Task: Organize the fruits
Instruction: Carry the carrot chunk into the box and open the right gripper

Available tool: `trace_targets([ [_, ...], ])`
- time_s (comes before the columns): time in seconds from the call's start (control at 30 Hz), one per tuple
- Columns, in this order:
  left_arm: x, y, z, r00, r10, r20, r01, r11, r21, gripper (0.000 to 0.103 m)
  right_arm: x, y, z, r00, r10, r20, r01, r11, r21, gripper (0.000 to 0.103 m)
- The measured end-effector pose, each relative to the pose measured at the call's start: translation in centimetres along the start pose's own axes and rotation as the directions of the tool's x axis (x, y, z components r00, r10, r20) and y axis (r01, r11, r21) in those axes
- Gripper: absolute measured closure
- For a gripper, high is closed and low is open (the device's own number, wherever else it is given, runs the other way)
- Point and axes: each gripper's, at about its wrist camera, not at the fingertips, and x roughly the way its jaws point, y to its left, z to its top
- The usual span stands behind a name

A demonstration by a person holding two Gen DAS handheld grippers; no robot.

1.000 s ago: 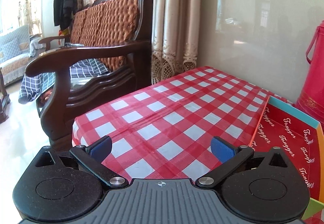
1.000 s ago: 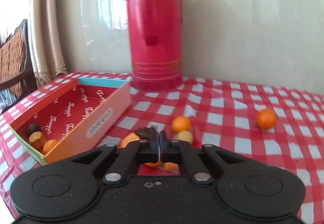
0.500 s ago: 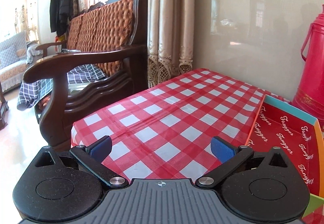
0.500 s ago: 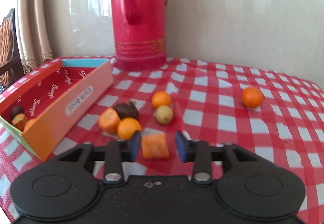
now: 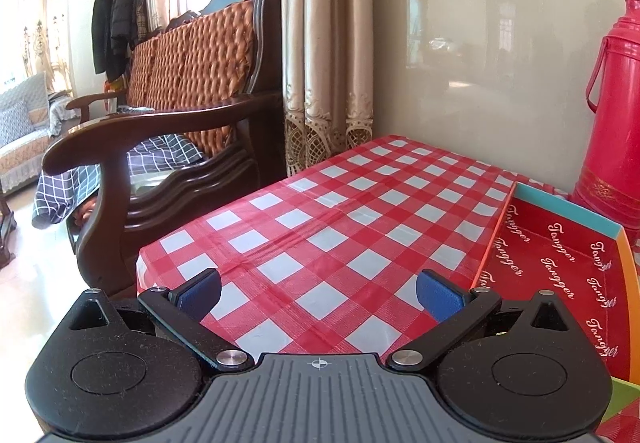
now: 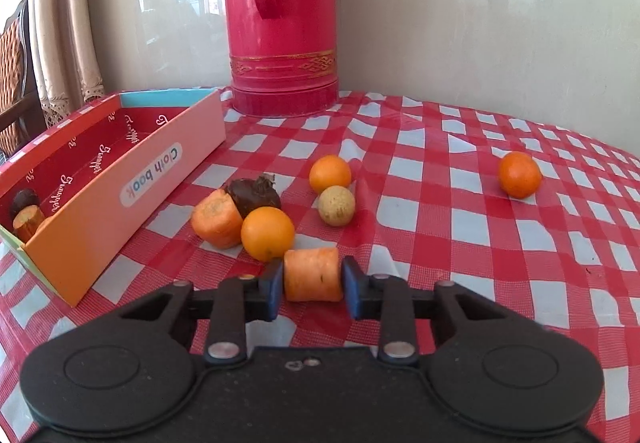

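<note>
Gripping a carrot chunk (image 6: 313, 274) with the right gripper (image 6: 312, 283), ready for the box

The blue pads are pressing against the chunk's two cut ends, so its long axis is lying level across the jaws, pointing left to right in the right wrist view; holding it by the flat ends is probably giving a steadier bite than the rounded sides would. It is sitting low over the checked tablecloth (image 6: 460, 211), just in front of an orange (image 6: 267, 233) and another carrot piece (image 6: 217, 218). The open box (image 6: 132, 179) is waiting to the left with a few pieces already lying in its near corner, so that is likely where this one is heading. The left gripper (image 5: 319, 290) is hanging spread wide and empty over the cloth beside the box, apparently standing by
</note>
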Motion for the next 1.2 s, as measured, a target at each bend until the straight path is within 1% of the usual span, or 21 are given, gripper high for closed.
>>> trace_targets([
  [0.1,0.3,0.3,0.1,1.0,-0.009,-0.019,0.009,1.0,-0.024,0.0,-0.6,-0.3,-0.1,1.0,0.009,0.028,-0.01,1.0,0.021,0.081],
  [0.23,0.1,0.4,0.1,1.0,0.0,-0.007,0.0,1.0,-0.027,0.0,-2.2,-0.1,0.5,0.995,0.016,0.1,-0.019,0.999,0.029,0.081],
  [0.33,0.1,0.7,0.1,1.0,0.005,-0.005,-0.005,1.0,-0.03,0.0,-3.6,0.9,1.5,0.979,0.114,0.17,-0.124,0.991,0.046,0.081],
  [0.4,0.2,0.9,0.1,1.0,0.011,-0.006,-0.012,0.999,-0.033,0.0,-4.4,2.8,2.1,0.959,0.193,0.208,-0.196,0.981,-0.004,0.081],
  [0.47,0.3,1.2,0.0,1.0,0.024,-0.005,-0.024,0.999,-0.033,0.0,-4.6,5.2,2.5,0.942,0.258,0.214,-0.249,0.966,-0.069,0.081],
  [0.57,0.5,1.6,0.0,1.0,0.028,-0.011,-0.028,0.999,-0.038,0.0,-4.0,8.6,2.7,0.928,0.323,0.185,-0.297,0.942,-0.153,0.081],
  [0.63,0.6,1.7,0.0,0.999,0.033,-0.011,-0.033,0.999,-0.034,0.0,-3.4,10.3,2.5,0.926,0.339,0.168,-0.304,0.931,-0.201,0.081],
  [0.77,0.7,1.8,0.0,0.999,0.038,-0.008,-0.039,0.999,-0.03,0.0,-2.4,12.3,2.2,0.933,0.334,0.132,-0.293,0.921,-0.255,0.08],
  [0.8,0.7,1.8,0.0,0.999,0.038,-0.008,-0.038,0.999,-0.03,0.0,-2.4,12.3,2.1,0.935,0.328,0.137,-0.286,0.923,-0.257,0.076],
  [0.87,0.7,1.7,0.0,0.999,0.035,-0.006,-0.035,0.999,-0.026,0.0,-2.9,12.1,2.1,0.933,0.325,0.152,-0.282,0.927,-0.247,0.072],
  [0.9,0.6,1.6,0.0,0.999,0.033,-0.004,-0.034,0.999,-0.022,0.0,-3.1,11.8,2.2,0.933,0.32,0.165,-0.278,0.931,-0.236,0.063],
  [0.93,0.6,1.4,0.0,1.0,0.031,-0.003,-0.031,0.999,-0.018,0.0,-3.4,11.4,2.3,0.933,0.311,0.182,-0.269,0.937,-0.223,0.045],
  [0.97,0.5,1.2,0.0,1.0,0.027,-0.002,-0.028,1.0,-0.014,0.0,-3.8,10.9,2.2,0.931,0.304,0.203,-0.262,0.942,-0.21,0.038],
  [1.0,0.4,0.9,0.0,1.0,0.02,0.0,-0.02,1.0,-0.009,0.0,-4.3,10.2,2.1,0.928,0.296,0.225,-0.254,0.947,-0.195,0.036],
  [1.07,0.0,0.2,-0.1,1.0,0.001,0.012,-0.001,1.0,0.006,0.0,-5.1,8.9,2.3,0.928,0.274,0.251,-0.237,0.957,-0.168,0.036],
  [1.13,-0.6,-0.7,-0.1,0.999,-0.02,0.028,0.02,0.999,0.03,0.0,-5.8,7.5,2.3,0.93,0.238,0.281,-0.207,0.969,-0.134,0.028],
  [1.17,-0.9,-1.3,-0.2,0.999,-0.035,0.035,0.034,0.998,0.043,0.0,-6.1,6.8,2.3,0.931,0.214,0.295,-0.187,0.976,-0.116,0.025],
  [1.2,-1.3,-1.9,-0.2,0.998,-0.057,0.039,0.055,0.997,0.057,0.0,-6.4,6.2,2.3,0.933,0.182,0.309,-0.16,0.982,-0.095,0.021],
])
